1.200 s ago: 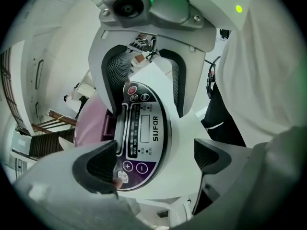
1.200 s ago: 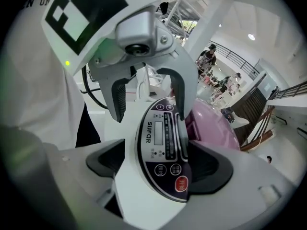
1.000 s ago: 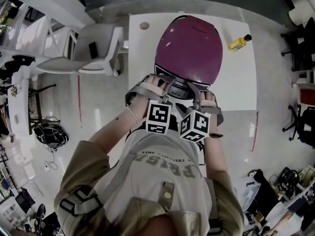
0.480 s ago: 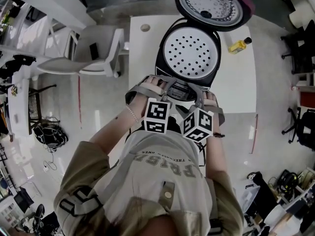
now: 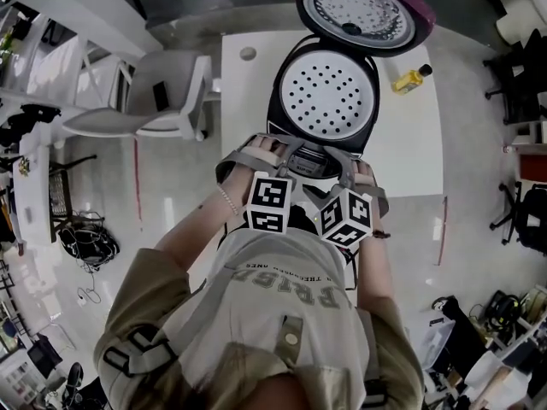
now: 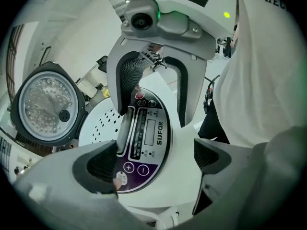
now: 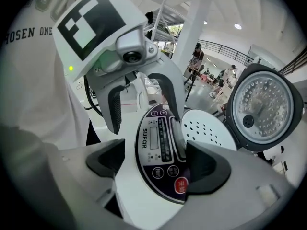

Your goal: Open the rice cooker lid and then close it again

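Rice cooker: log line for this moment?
lid: open | left gripper: open, over panel | right gripper: open, over panel | next: close lid

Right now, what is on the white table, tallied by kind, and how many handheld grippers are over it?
Round rice cooker with purple lid, lid open: 1
Small yellow plastic bottle with dark cap: 1
Small grey round disc: 1
Handheld grey grippers with marker cubes, left gripper and right gripper, fingers apart: 2
Total: 5
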### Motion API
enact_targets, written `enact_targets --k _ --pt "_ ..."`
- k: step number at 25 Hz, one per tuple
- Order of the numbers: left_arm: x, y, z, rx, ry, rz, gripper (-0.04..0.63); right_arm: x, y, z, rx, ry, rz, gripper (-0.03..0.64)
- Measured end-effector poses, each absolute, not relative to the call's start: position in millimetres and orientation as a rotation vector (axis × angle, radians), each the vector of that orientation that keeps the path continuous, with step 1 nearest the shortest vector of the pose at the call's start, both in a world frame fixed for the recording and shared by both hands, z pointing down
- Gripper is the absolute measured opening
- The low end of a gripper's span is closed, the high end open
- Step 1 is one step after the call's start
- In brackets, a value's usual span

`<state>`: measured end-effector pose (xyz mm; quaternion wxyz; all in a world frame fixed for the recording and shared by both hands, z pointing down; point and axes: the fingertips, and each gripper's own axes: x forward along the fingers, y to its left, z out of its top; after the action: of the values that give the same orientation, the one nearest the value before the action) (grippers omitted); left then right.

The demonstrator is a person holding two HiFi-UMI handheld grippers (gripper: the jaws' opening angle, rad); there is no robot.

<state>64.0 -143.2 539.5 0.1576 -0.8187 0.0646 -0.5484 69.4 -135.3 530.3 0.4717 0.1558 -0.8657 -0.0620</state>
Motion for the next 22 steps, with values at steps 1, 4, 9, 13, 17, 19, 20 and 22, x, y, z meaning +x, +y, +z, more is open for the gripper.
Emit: enact_targets --k 1,4,9,13,17,19,20,22 --pt "64 -143 540 -2.340 0.183 -1.567 0.517 69 -135 530 0.383 -2.119 -0.151 0.385" --pt "64 -143 539 -2.352 0.183 -1.553 0.515 68 -136 529 0.396 -2.133 -0.135 0.385" --pt "68 -141 535 -2.493 0.186 -1.475 0.515 65 -138 522 0.448 -2.231 -0.029 0.385" --pt "68 -138 523 -2.645 0.194 -1.372 0.514 65 -149 497 0.645 -2.404 0.045 0.383" --pt "62 -140 504 -2.742 0.214 -1.255 0.512 71 -157 464 0.880 -2.549 0.105 0.383" --pt "57 -143 495 -2.784 0.236 -1.199 0.511 80 -159 457 0.984 -2.572 0.149 0.383" --pt "54 -144 490 -2.804 0.251 -1.170 0.511 84 -159 455 1.029 -2.581 0.170 0.383" --pt "47 -149 480 -2.845 0.287 -1.111 0.511 91 -158 447 1.106 -2.601 0.202 0.383"
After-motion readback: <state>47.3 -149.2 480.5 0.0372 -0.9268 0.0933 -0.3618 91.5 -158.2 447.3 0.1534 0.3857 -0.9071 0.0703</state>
